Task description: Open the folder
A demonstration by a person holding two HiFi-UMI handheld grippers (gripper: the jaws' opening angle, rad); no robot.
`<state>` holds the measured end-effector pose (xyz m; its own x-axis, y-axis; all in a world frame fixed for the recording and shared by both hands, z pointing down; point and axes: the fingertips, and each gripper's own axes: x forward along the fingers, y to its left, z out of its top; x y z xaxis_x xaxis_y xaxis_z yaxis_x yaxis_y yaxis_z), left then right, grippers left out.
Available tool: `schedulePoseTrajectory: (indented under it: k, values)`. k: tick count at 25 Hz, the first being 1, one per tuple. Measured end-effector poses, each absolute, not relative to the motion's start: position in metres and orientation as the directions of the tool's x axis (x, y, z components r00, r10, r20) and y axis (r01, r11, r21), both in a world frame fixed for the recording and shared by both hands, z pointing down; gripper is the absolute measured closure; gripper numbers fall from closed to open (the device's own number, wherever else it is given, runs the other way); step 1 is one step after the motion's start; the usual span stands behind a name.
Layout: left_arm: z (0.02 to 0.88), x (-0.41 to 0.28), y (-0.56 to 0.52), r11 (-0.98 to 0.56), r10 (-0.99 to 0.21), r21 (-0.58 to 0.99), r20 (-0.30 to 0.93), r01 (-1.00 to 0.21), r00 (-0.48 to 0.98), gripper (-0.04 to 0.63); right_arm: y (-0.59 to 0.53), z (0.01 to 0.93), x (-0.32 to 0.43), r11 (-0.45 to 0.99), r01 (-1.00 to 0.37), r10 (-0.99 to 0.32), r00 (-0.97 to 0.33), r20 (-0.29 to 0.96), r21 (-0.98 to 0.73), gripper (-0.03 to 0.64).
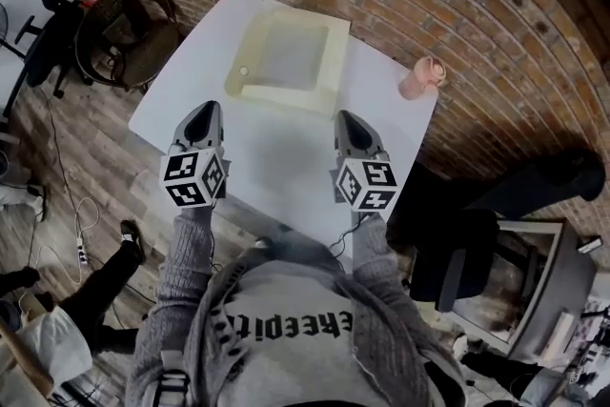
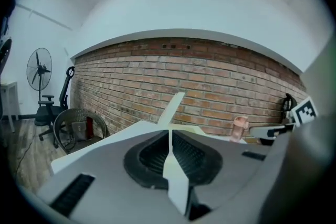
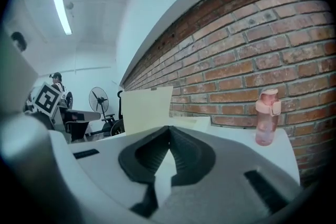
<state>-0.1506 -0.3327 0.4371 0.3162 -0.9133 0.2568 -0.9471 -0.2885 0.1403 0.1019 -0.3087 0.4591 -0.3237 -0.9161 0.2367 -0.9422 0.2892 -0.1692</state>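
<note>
Grey sleeves (image 1: pixel 188 253) at the bottom of the head view lead to the left tool (image 1: pixel 204 114) and right tool (image 1: pixel 347 121). Both are pinched together on nothing, over the near part of the white surface (image 1: pixel 276 162), well apart from the pale folder (image 1: pixel 286 57) at upper centre. To finish well, I judge one tool should pin the lower leaf while the other tips the cover (image 3: pixel 146 108) gently flat, clear of the pink bottle (image 1: pixel 422 76). Only the right gripper view shows that cover standing upright as a broad sheet; from above it is barely a thin line.
</note>
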Motion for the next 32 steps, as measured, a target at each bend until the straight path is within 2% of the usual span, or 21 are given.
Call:
schedulePoseTrajectory:
  k: [17,32]
  values:
    - [0.362,-0.162,-0.246,-0.368,-0.924,0.122,0.063,-0.922,0.378,0.572,-0.217,0.380,0.078,0.302,-0.952,-0.949,-0.305,0.084,-0.047,0.612]
    - [0.319,-0.177,-0.192,-0.389,-0.921,0.090,-0.032,-0.917,0.387,0.572,-0.156,0.329,0.075,0.249,-0.968,-0.968,-0.248,-0.036,-0.019,0.617]
